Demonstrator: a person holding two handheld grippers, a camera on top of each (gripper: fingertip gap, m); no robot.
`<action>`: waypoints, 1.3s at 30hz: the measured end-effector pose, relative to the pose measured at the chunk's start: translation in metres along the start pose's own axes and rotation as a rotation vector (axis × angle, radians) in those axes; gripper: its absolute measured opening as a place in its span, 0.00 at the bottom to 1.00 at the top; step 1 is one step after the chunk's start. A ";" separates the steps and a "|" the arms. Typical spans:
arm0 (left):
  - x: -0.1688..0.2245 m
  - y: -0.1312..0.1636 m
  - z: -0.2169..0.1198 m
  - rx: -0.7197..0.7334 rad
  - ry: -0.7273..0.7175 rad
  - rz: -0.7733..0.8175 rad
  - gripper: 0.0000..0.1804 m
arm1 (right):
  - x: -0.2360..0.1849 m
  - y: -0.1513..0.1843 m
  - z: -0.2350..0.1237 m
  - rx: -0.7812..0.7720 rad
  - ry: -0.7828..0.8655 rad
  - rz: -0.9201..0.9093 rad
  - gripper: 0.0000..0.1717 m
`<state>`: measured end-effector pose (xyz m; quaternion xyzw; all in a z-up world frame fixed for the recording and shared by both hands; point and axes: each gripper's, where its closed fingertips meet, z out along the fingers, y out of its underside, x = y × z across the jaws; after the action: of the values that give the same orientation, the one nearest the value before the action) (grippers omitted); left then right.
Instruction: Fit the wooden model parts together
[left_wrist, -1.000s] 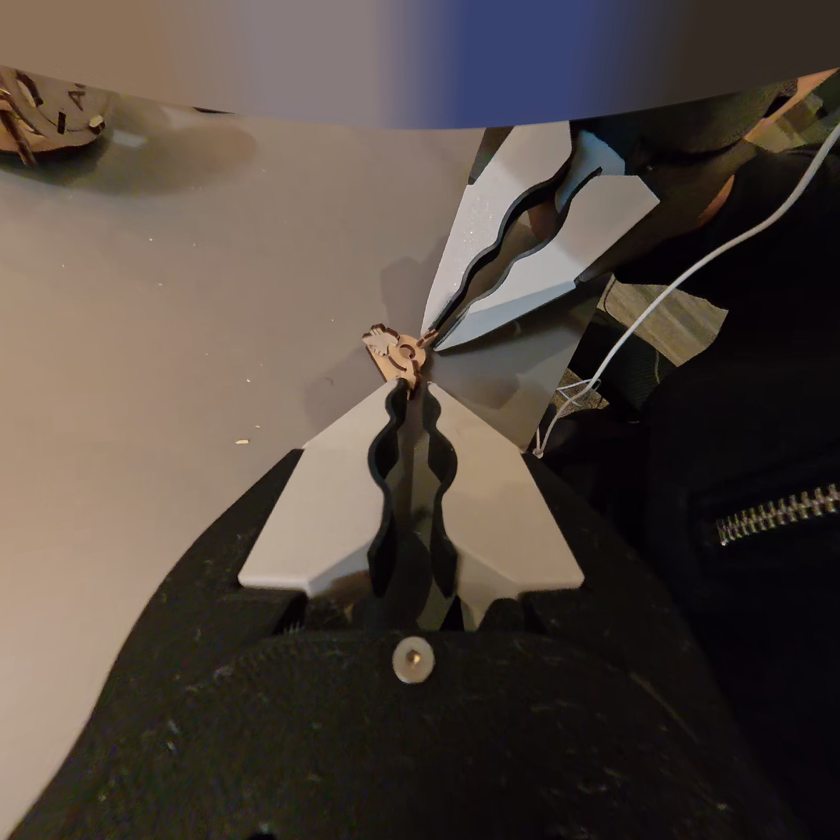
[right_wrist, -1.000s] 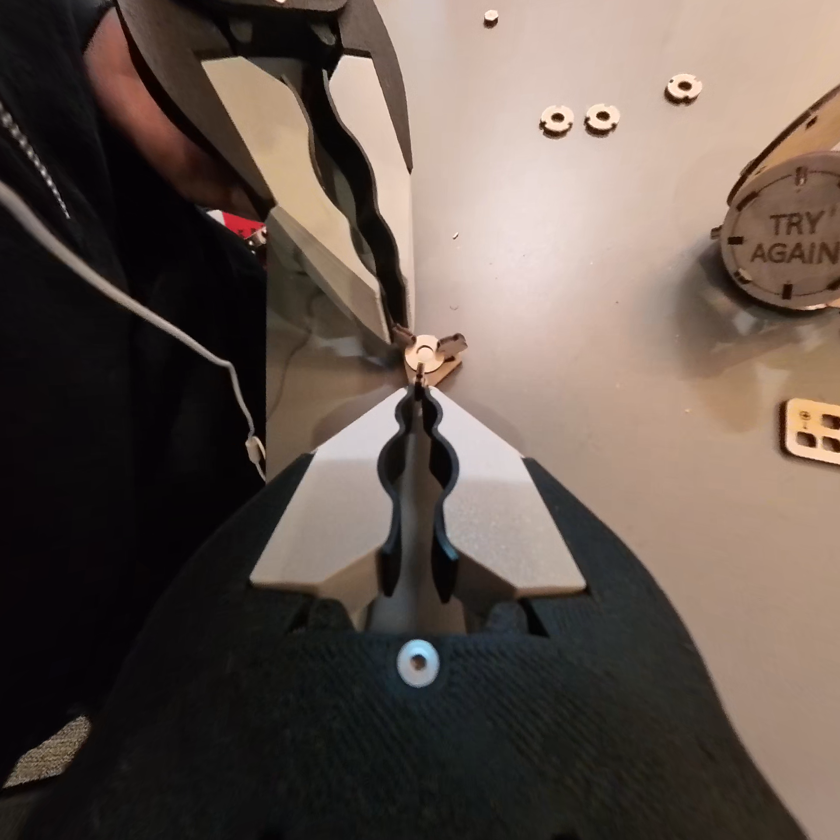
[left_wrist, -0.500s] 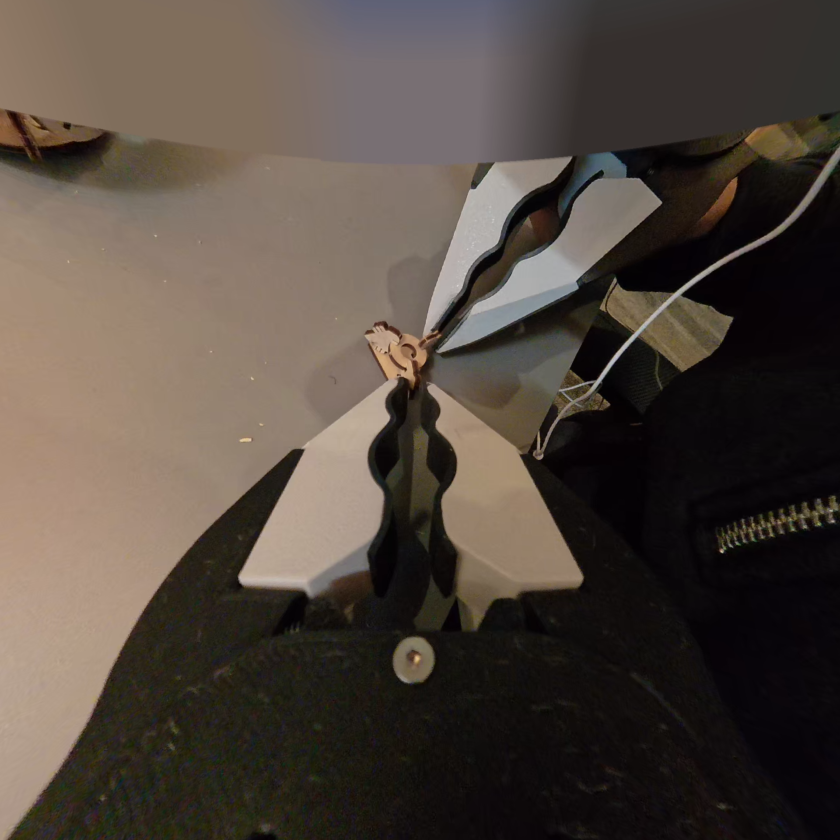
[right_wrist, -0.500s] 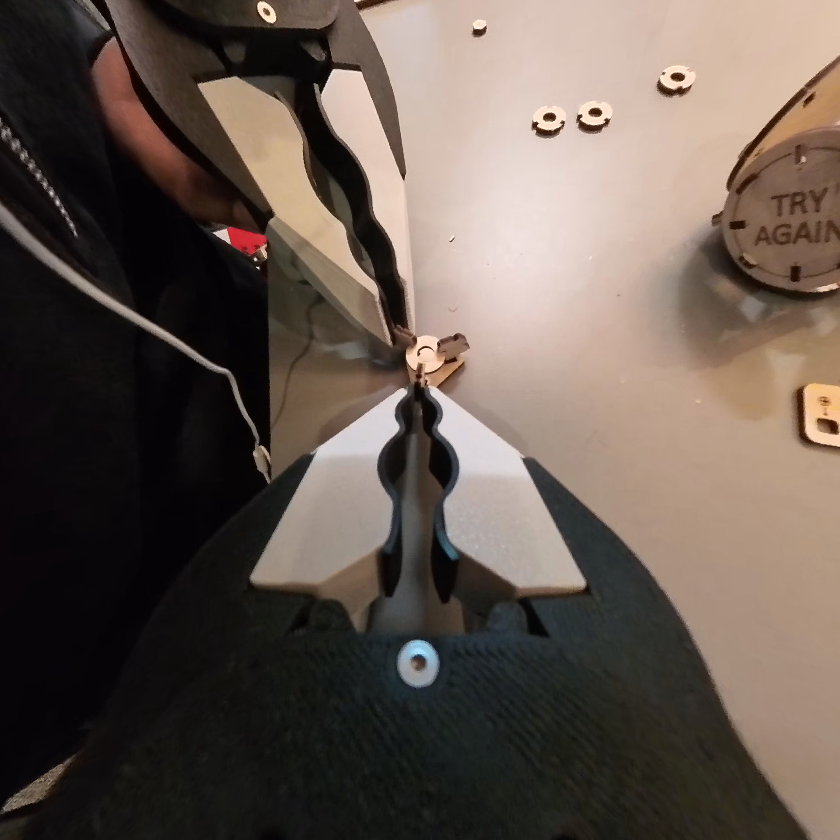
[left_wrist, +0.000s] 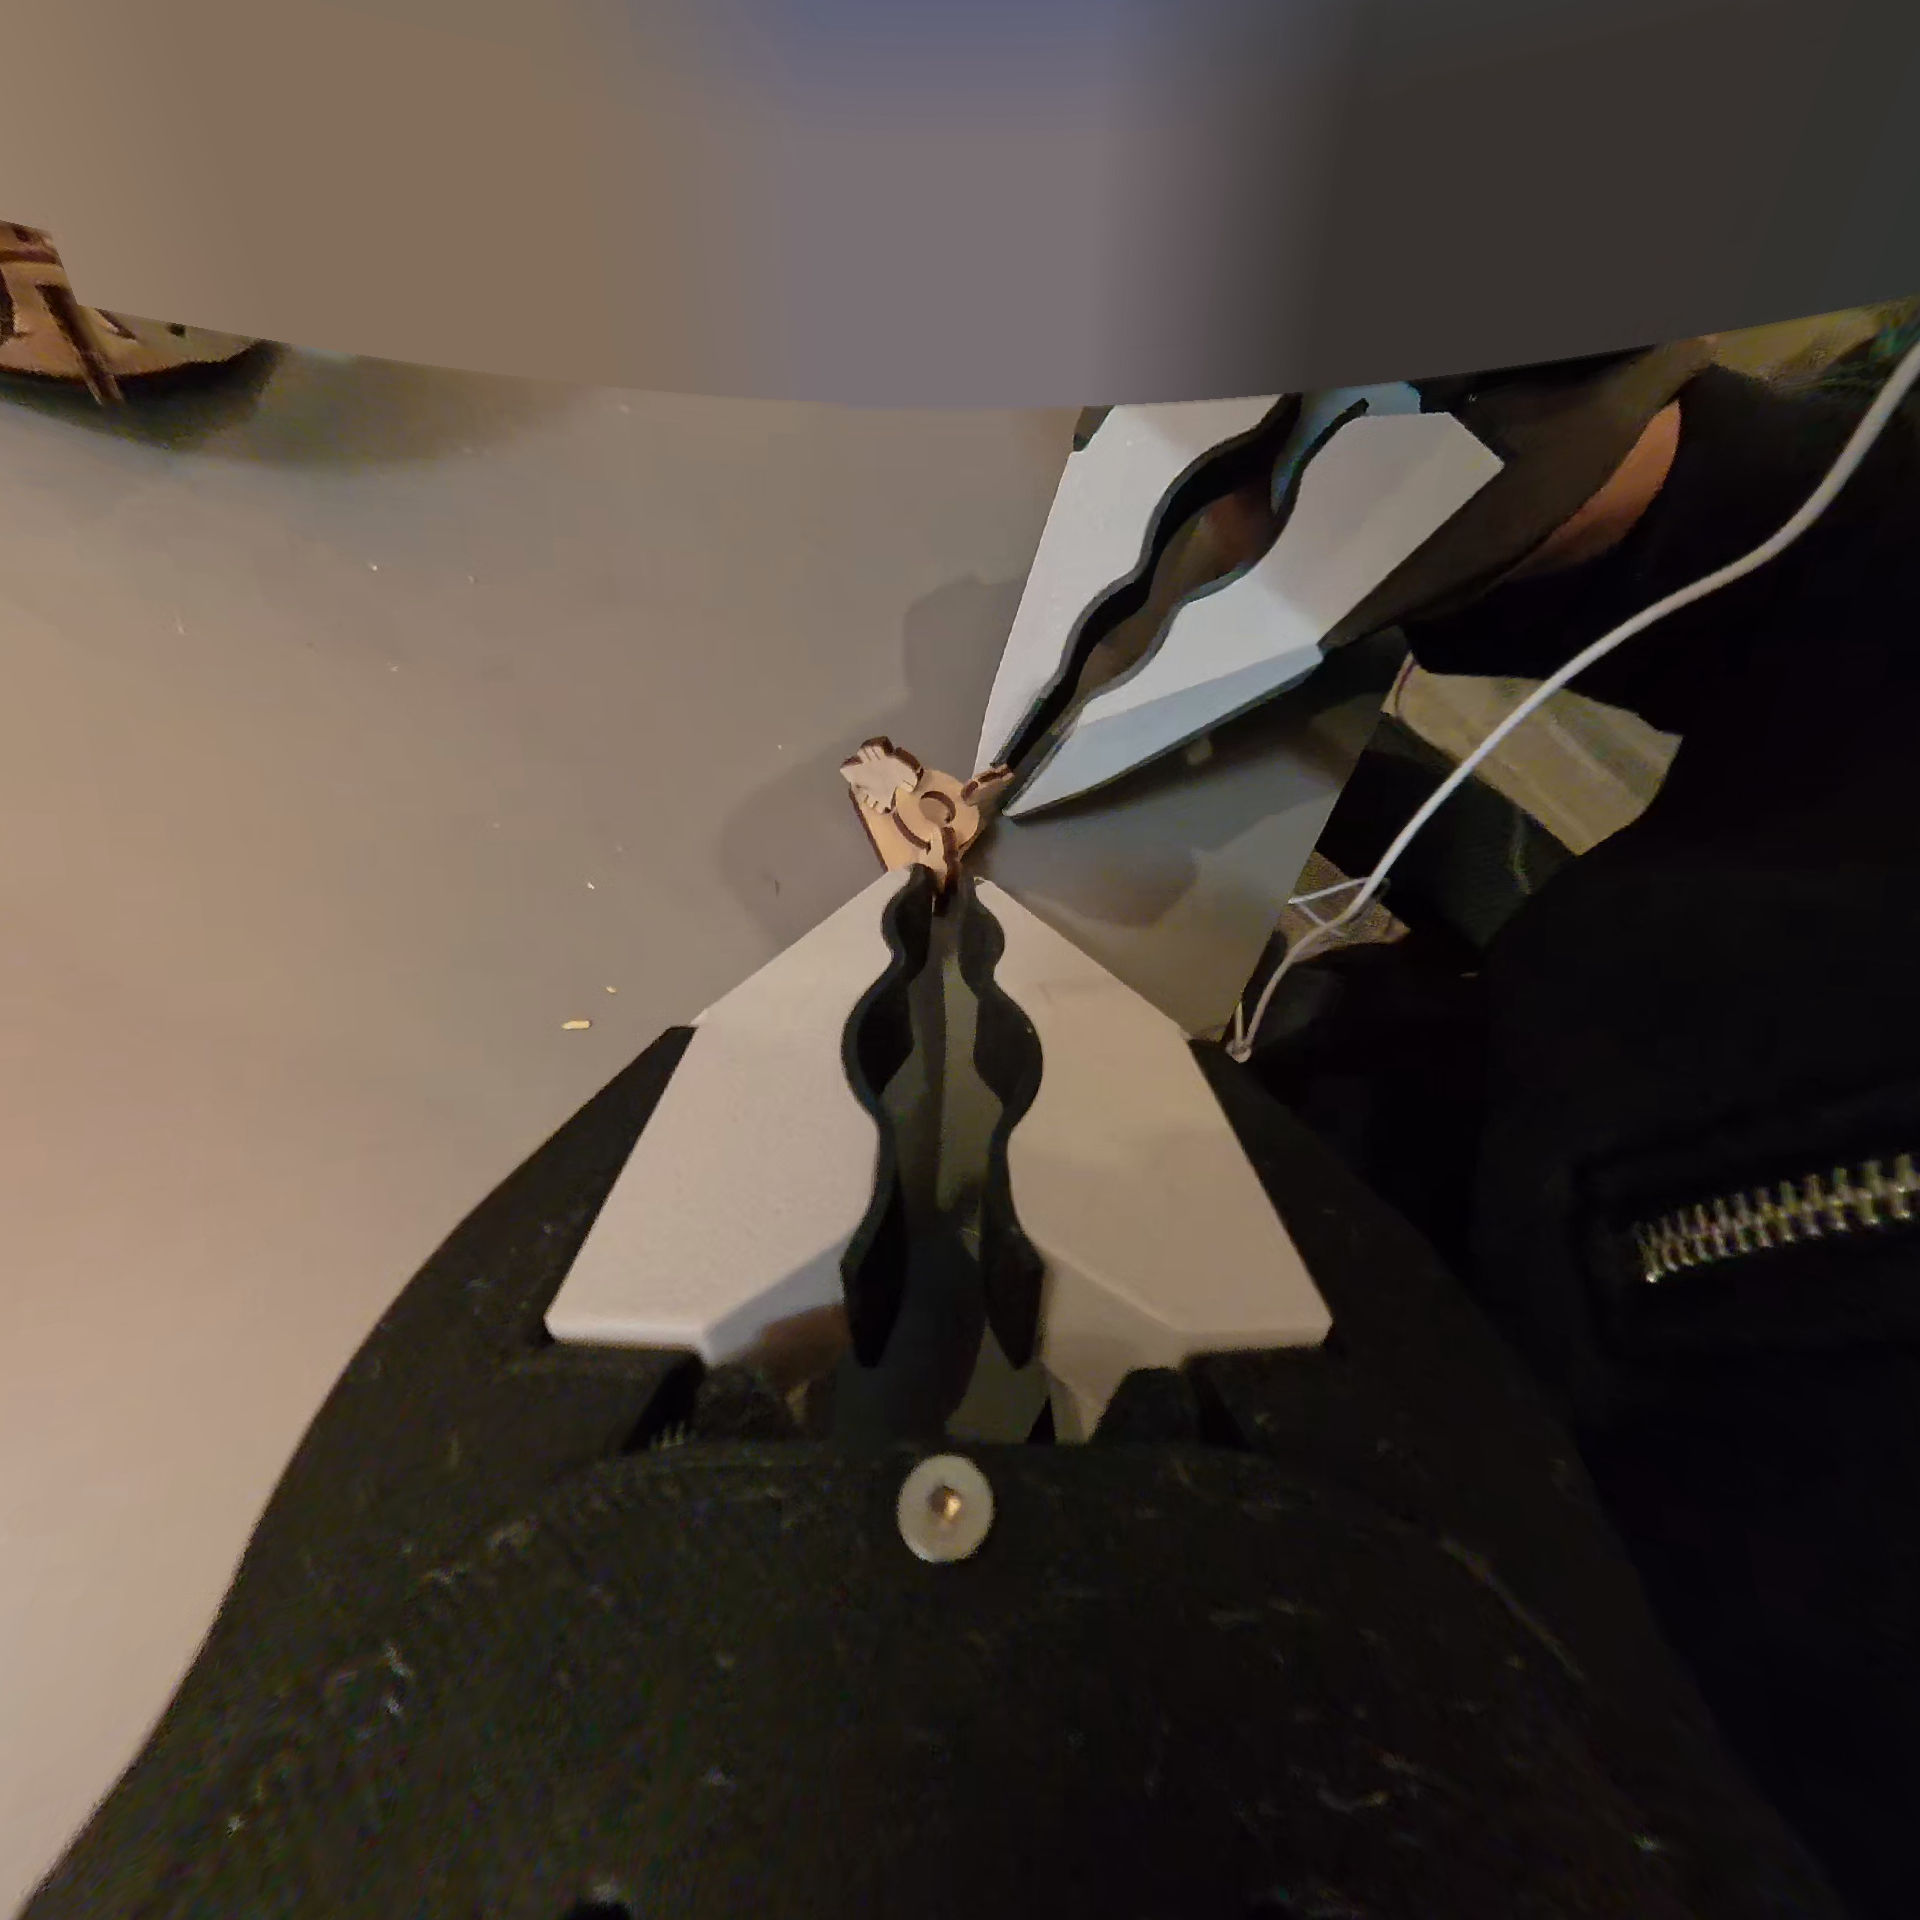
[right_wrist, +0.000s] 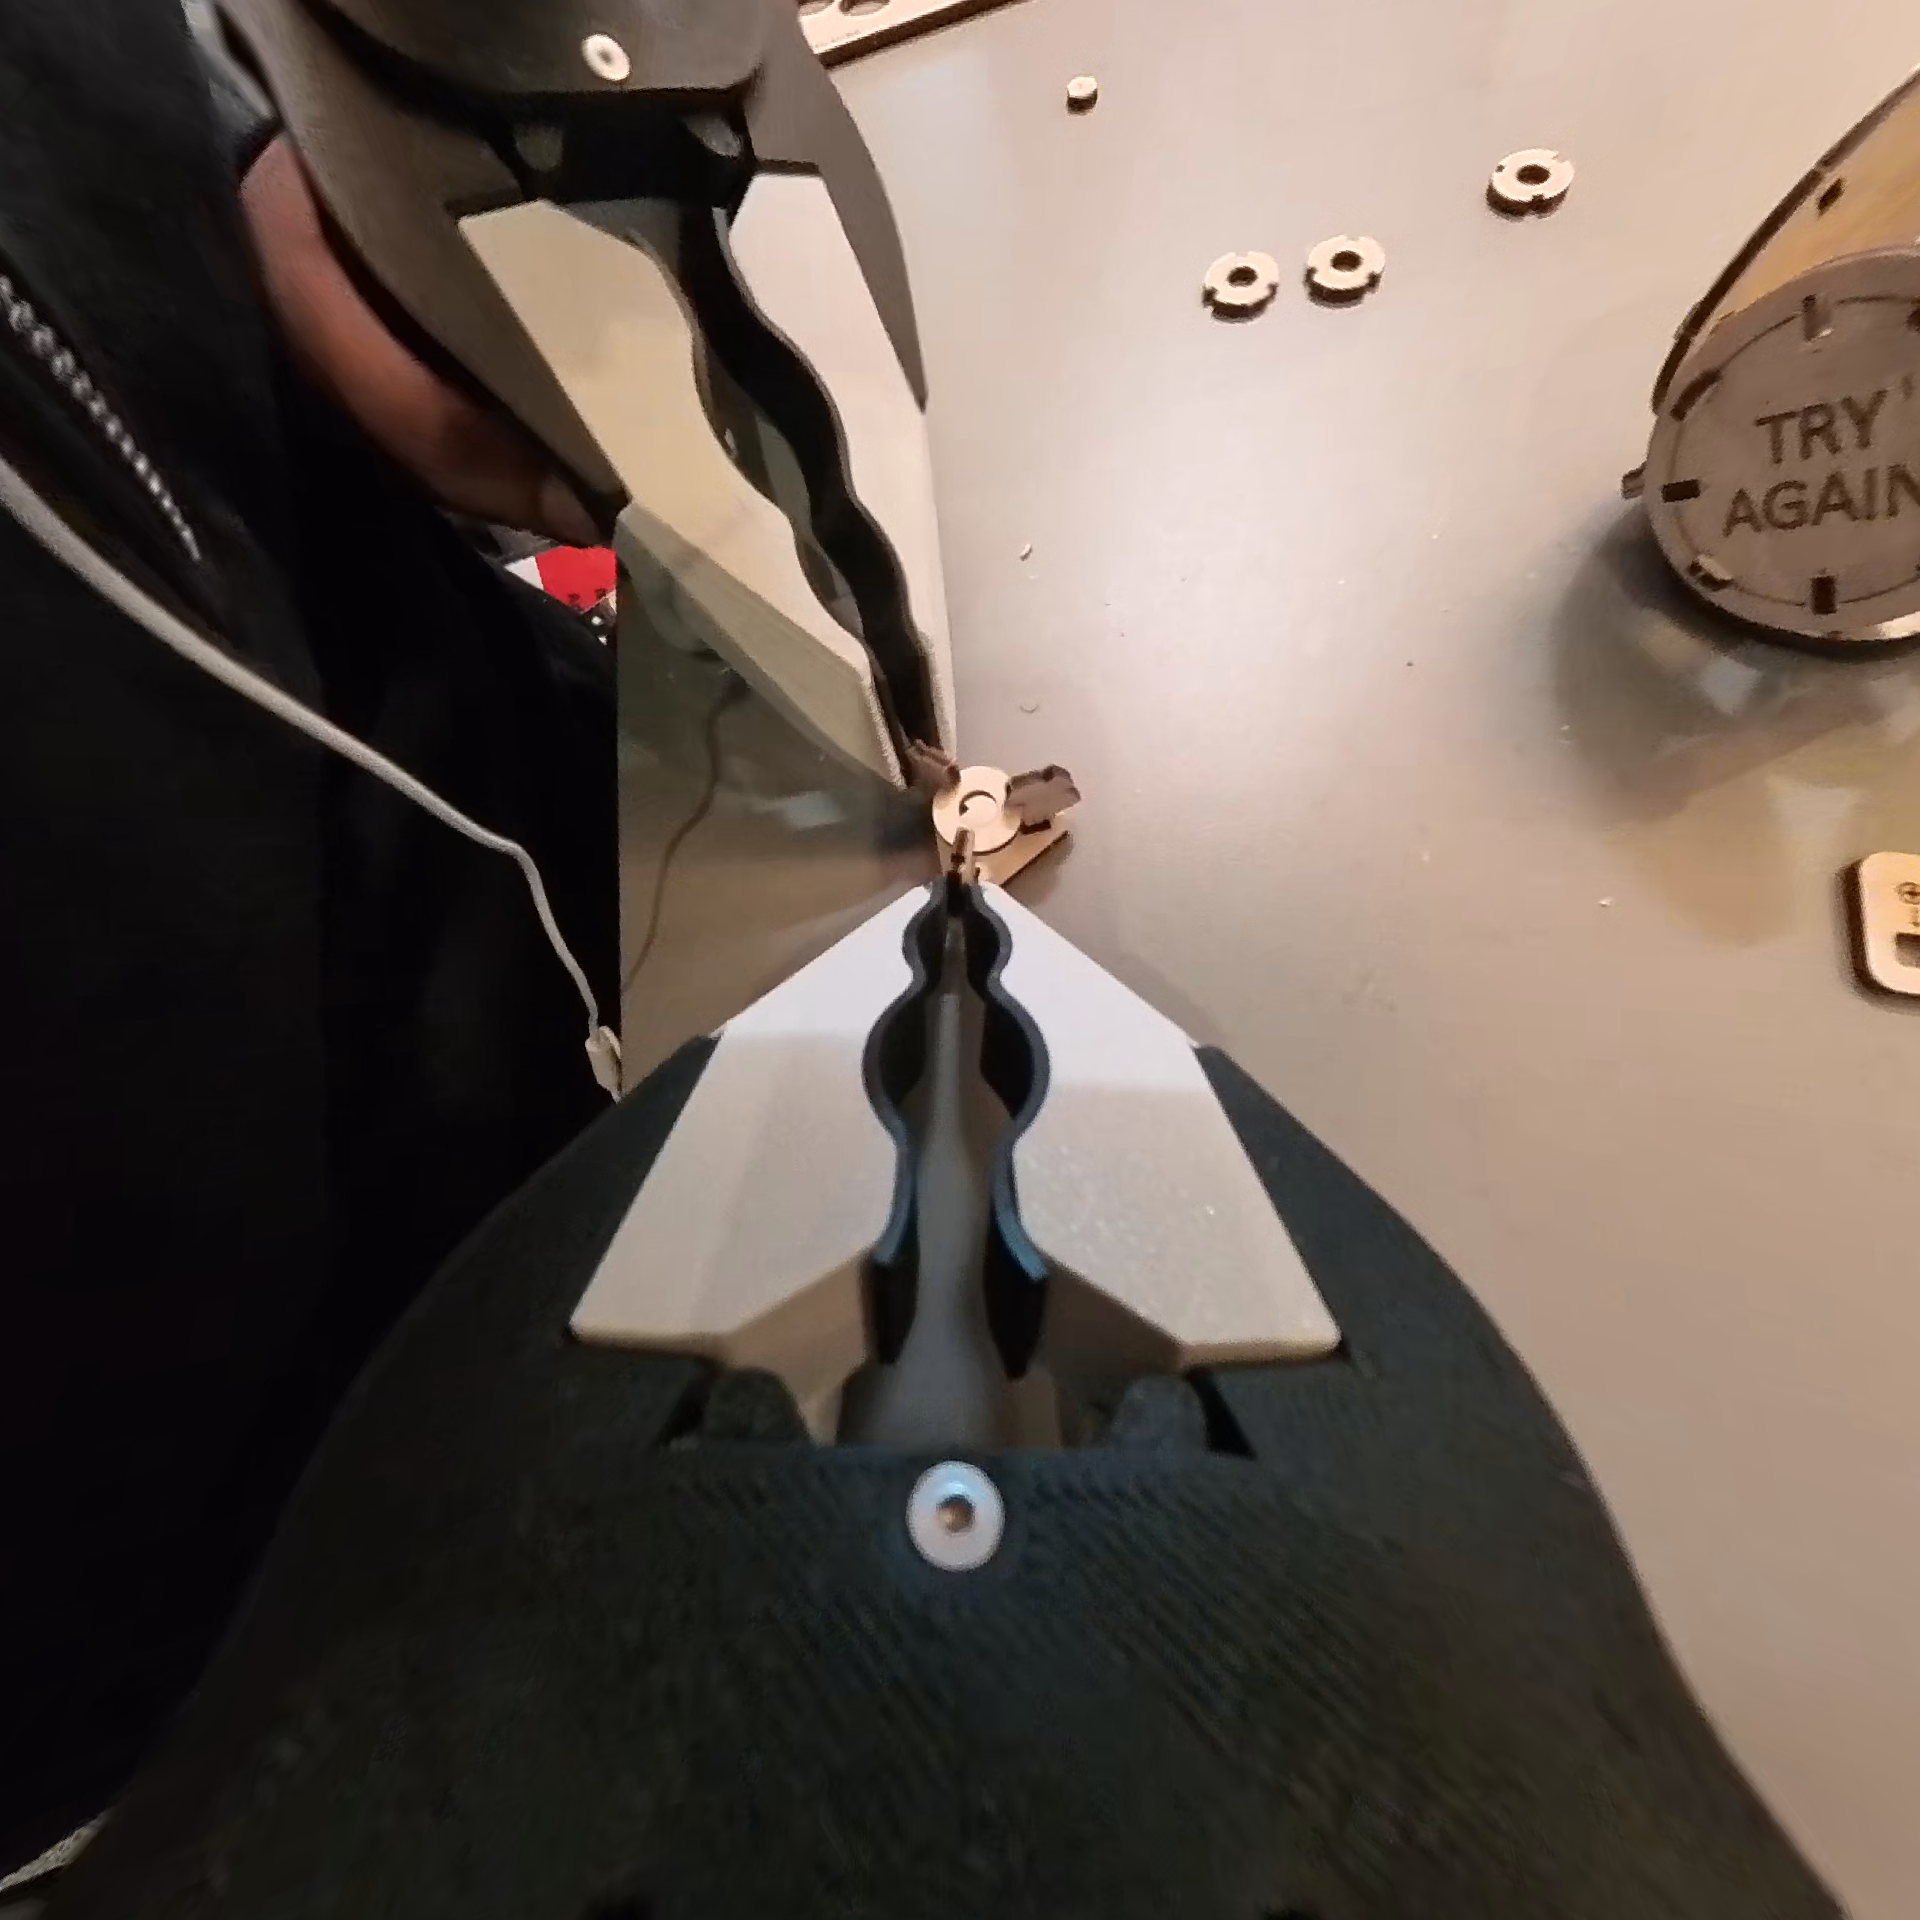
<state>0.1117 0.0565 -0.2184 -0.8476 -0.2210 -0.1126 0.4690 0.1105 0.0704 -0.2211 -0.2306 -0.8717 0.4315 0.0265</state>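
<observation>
Wooden rings (right_wrist: 1294, 275) and a wooden drum (right_wrist: 1808, 457) lie beyond both claws.

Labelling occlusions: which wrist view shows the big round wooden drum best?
Right wrist view: the wooden drum shows its round lettered face and slotted rim, cropped at the right edge. Left wrist view shows only a dark sliver at the left edge, cut by the blurred patch.

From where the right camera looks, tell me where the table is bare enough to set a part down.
Bare grey table lies between the small wooden assembly and the round wooden drum, and again nearer, below the flat wooden plate. Crowded: both tongs, left and right, meet at the assembly; three wooden washers sit farther back.
</observation>
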 end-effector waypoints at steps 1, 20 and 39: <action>0.000 0.000 0.000 -0.003 0.017 -0.022 0.02 | 0.000 0.000 0.000 0.000 -0.001 -0.002 0.01; 0.004 0.003 -0.009 -0.052 0.145 -0.058 0.15 | 0.001 0.000 0.000 -0.005 -0.022 -0.039 0.00; 0.008 0.008 -0.001 -0.150 0.201 -0.037 0.04 | 0.003 0.000 -0.001 -0.024 -0.033 -0.058 0.00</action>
<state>0.1229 0.0538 -0.2208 -0.8607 -0.1794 -0.2217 0.4217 0.1086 0.0722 -0.2214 -0.1983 -0.8836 0.4237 0.0219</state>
